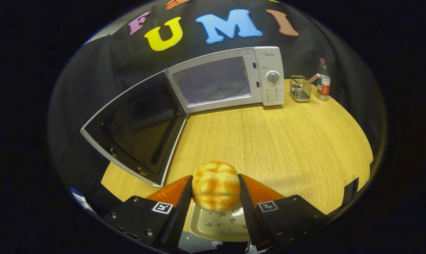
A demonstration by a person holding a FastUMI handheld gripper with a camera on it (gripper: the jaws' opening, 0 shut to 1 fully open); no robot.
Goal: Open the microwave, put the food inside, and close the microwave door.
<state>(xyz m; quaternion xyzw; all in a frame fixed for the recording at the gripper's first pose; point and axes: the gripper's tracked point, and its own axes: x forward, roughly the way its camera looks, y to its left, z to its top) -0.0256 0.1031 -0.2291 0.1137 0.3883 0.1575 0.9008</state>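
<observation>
The gripper (215,192) pinches the bread roll (216,186) from both sides, above a small plate (216,225) at the near table (269,141) edge. The microwave (227,81) stands far, its door (135,130) swung open leftward. I would carry the roll level and high enough to pass the cavity's lower lip.

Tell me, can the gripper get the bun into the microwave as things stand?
Probably yes. The gripper is shut on the bun, the microwave door is swung wide open, and bare table lies between them.
</observation>
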